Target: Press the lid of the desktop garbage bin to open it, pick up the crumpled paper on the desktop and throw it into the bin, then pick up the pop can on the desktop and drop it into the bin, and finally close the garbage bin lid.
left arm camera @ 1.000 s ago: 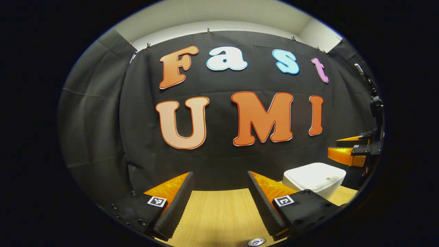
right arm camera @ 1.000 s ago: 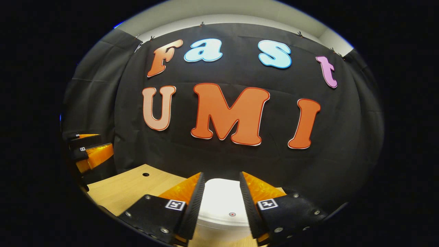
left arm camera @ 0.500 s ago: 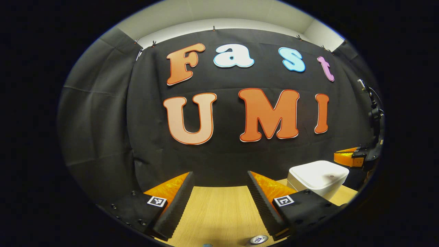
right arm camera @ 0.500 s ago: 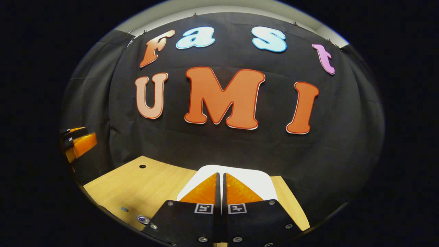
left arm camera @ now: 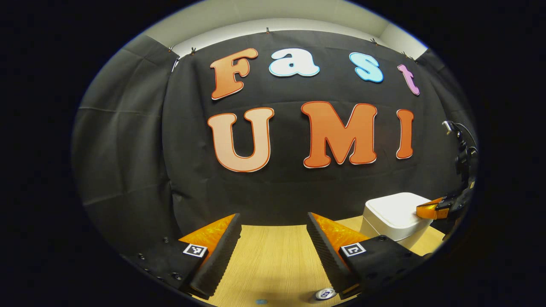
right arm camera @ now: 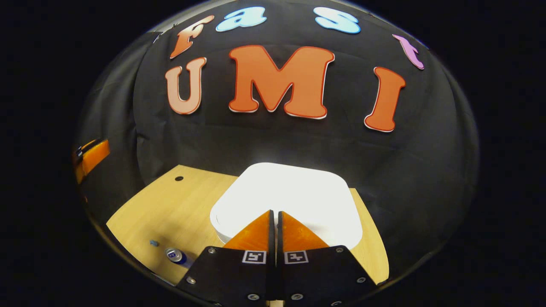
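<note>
Right gripper (right arm camera: 274, 213), fingers pressed together since a second ago, descends onto the bin lid (right arm camera: 294, 192) | left gripper (left arm camera: 273, 238) waits, fingers spread | opening press imminent

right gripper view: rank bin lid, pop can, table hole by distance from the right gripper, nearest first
1. Bin lid: right at the tips of the right gripper, dead ahead.
2. Pop can: lying on the desktop to the gripper's left, near the table's front edge.
3. Table hole: far left, by the back wall.
</note>
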A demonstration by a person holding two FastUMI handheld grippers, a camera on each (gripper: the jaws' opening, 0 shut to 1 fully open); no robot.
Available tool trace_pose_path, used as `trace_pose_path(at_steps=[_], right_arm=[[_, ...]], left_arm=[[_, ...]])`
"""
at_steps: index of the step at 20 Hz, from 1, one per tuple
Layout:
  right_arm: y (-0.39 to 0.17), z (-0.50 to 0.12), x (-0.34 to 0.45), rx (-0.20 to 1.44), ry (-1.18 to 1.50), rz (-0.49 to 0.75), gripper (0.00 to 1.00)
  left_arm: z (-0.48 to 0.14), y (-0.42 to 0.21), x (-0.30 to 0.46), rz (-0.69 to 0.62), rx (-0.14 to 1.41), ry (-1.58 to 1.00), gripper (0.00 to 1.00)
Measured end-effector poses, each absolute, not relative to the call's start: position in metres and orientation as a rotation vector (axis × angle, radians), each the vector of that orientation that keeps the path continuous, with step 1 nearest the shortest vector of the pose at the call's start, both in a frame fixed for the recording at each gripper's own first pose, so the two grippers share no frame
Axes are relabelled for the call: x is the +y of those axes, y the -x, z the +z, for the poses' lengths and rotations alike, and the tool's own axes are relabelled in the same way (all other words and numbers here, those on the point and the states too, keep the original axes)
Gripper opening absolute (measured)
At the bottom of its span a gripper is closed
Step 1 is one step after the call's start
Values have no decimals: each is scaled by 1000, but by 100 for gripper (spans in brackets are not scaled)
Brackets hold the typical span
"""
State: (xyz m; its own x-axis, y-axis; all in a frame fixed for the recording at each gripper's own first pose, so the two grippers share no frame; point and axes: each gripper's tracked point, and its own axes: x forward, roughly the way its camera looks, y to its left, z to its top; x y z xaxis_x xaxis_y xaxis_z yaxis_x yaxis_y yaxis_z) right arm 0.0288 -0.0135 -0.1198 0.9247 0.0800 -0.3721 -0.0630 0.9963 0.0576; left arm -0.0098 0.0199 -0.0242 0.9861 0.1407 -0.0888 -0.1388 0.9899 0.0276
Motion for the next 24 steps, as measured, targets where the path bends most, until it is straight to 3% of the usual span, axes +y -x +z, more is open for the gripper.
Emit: trace_pose_path(at_steps=[5, 11, 18, 22, 24], right_arm=[[-29, -127, -11, 415, -80, 71, 1], [-32, -111, -12, 337, -79, 79, 1], [-35, -51, -11, 110, 91, 64, 4], [-34, -22, 7, 21, 87, 116, 20], [-31, -9, 16, -19, 79, 151, 38]], left_arm=[[-29, 10, 17, 135, 100, -25, 98], [-31, 16, 23, 143, 102, -31, 98], [-45, 19, 31, 152, 128, -22, 98], [-51, 20, 31, 140, 142, -16, 98], [-56, 21, 36, 139, 154, -13, 98]])
